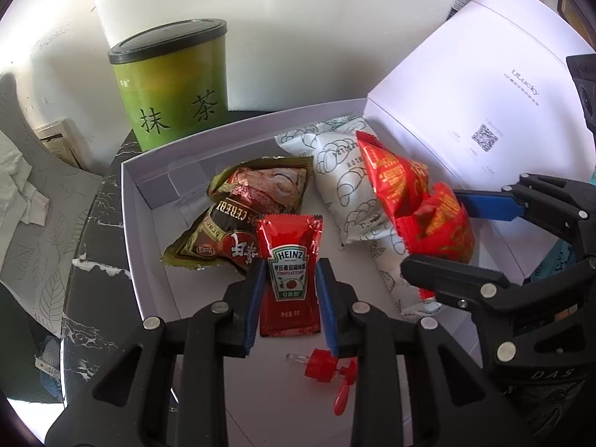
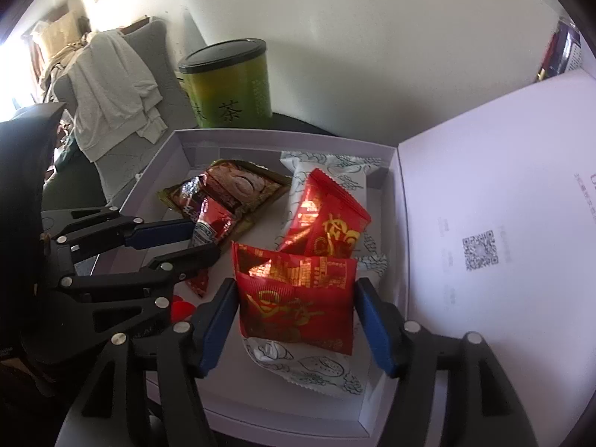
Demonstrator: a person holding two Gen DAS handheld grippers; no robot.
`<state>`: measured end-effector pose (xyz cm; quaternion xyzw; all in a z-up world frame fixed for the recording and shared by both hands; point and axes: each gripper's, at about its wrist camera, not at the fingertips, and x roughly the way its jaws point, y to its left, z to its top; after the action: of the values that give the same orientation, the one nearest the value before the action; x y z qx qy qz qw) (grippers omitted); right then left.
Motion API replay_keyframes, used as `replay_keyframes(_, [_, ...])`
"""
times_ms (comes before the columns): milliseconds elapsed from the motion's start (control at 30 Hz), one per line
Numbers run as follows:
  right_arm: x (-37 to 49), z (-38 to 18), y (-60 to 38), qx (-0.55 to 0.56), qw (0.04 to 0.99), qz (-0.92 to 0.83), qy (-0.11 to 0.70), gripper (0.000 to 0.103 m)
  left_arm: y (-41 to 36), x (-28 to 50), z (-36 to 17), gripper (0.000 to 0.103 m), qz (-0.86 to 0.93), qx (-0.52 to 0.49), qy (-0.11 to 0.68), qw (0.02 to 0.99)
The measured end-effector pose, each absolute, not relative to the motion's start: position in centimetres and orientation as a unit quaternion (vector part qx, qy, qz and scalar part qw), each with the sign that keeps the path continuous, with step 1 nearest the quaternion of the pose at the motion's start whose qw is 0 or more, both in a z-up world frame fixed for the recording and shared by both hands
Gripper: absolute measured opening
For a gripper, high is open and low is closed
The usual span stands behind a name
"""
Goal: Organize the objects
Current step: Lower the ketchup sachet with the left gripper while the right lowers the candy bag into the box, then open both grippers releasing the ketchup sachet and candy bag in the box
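White box (image 1: 134, 201) on a dark marbled table, matcha tin (image 1: 175, 85) behind. Left gripper (image 1: 290, 298) pinches the ketchup sachet (image 1: 290, 272) at its sides, low over the box floor. Right gripper (image 2: 294, 320), jaws spread, straddles a red snack packet (image 2: 298, 298) lying on white pouches. Both look light, crinkly, slippery: grip flat edges, gently.

Plain white wall (image 2: 372, 56) fills my view behind the work area, brightly lit. Black marble-patterned tabletop (image 1: 93, 260) below. Left of it, grey leaf-patterned upholstered chair (image 1: 44, 193) with pale crumpled cloth (image 2: 115, 97) draped over it. Strong daylight glares in at far left (image 2: 7, 63), washing out detail there.
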<state>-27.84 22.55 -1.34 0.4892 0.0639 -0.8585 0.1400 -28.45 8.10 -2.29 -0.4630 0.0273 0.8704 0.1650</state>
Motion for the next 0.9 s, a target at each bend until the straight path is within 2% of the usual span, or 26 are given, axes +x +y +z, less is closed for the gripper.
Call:
replay_keyframes(667, [-27.4, -0.2, 22.6, 0.478, 0.106, -0.869, 0.075, 0.070, 7.7, -27.4, -1.7, 0.042, 0.877, -0.452, 0.026, 0.159])
replay_keyframes(900, [-26.3, 1.2, 22.4, 0.462, 0.109, -0.878, 0.068, 0.070, 6.5, -26.3, 0.6, 0.046, 0.892, -0.429, 0.030, 0.142])
